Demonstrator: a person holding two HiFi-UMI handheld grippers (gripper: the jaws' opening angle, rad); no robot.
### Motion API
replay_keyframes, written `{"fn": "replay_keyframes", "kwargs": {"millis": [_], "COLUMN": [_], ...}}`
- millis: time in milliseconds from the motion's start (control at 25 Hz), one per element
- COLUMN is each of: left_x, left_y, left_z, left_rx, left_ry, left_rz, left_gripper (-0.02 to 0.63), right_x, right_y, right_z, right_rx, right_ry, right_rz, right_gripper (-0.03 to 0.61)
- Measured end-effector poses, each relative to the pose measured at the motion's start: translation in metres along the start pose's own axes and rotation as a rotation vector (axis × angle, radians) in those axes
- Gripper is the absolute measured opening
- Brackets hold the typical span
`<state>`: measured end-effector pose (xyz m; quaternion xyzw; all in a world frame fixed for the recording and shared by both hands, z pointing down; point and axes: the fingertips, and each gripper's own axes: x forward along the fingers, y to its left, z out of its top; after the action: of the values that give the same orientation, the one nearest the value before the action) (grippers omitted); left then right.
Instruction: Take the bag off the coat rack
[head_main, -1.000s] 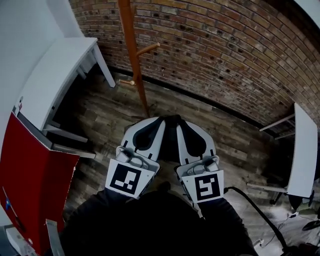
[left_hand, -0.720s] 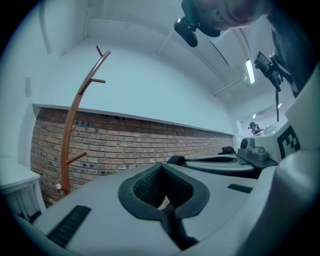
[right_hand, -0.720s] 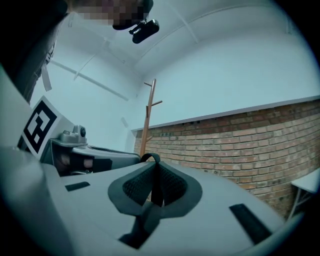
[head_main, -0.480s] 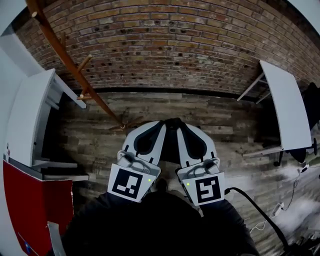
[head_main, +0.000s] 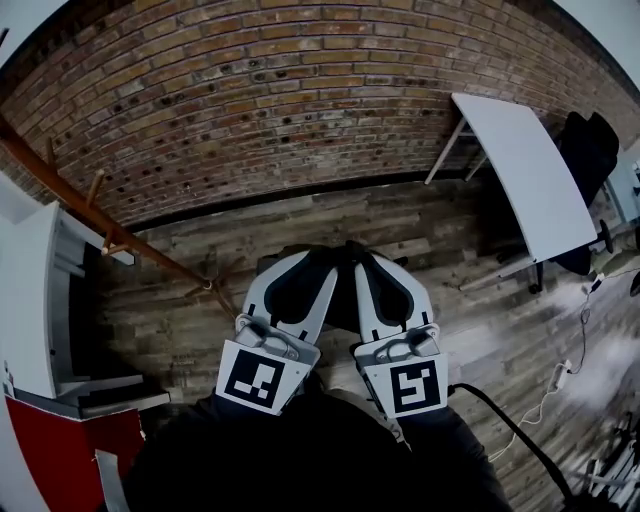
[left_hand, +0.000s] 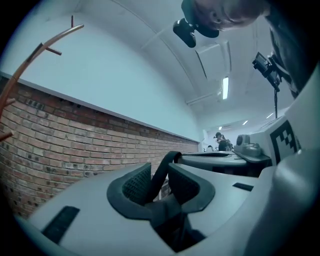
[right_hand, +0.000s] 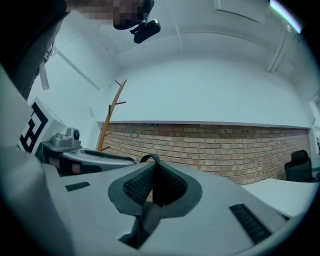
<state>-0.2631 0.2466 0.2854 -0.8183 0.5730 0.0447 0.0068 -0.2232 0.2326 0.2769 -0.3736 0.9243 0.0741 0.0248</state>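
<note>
Jaws of the left gripper (left_hand: 159, 172) have just been opening round a strap (left_hand: 163, 165); the right gripper (right_hand: 152, 182) clamps it.

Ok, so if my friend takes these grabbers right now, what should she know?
Left gripper: jaws apart, they have just been opening. The strap runs loose between the pads.
Right gripper: shut on the strap.
Rack: off to the left. Nothing hangs on the part in view.
Bag: only its strap shows.
Done: the strap seems to be off the rack.
Left: hold on with the right, check the bag hangs free, then carry it clear.
</note>
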Motion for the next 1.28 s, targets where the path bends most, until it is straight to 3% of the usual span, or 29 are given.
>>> {"fn": "replay_keyframes", "kwargs": {"millis": [160, 440, 480, 520, 640, 1280], "left_x": [0.011, 0.028, 0.030, 0.031, 0.038, 0.091], "left_y": [-0.019, -0.015, -0.016, -0.016, -0.023, -0.060], "left_z": [-0.005, -0.009, -0.011, -0.015, -0.016, -0.008], "left_rx": [0.021, 0.000, 0.008, 0.020, 0.024, 0.054], "left_ry": [0.024, 0.041, 0.047, 0.062, 0.072, 0.077], "left_rz": [-0.077, -0.073, -0.072, -0.073, -0.089, -0.185], "left_gripper": [0.150, 0.152, 0.149, 0.095, 0.035, 0.026], "right_x": [-0.007, -0.017, -0.019, -0.020, -0.025, -0.035], "right_y": [-0.015, -0.018, -0.021, -0.023, -0.029, -0.091], "right_z": [0.004, 0.004, 0.003, 0.001, 0.000, 0.002], "right_rx": [0.001, 0.020, 0.024, 0.026, 0.024, 0.024], "right_ry": [-0.005, -0.001, 0.002, 0.004, 0.011, 0.003], "right_rz": [-0.042, -0.059, -0.063, -0.067, -0.073, -0.151], "right_gripper": [0.021, 0.021, 0.021, 0.021, 0.021, 0.021]}}
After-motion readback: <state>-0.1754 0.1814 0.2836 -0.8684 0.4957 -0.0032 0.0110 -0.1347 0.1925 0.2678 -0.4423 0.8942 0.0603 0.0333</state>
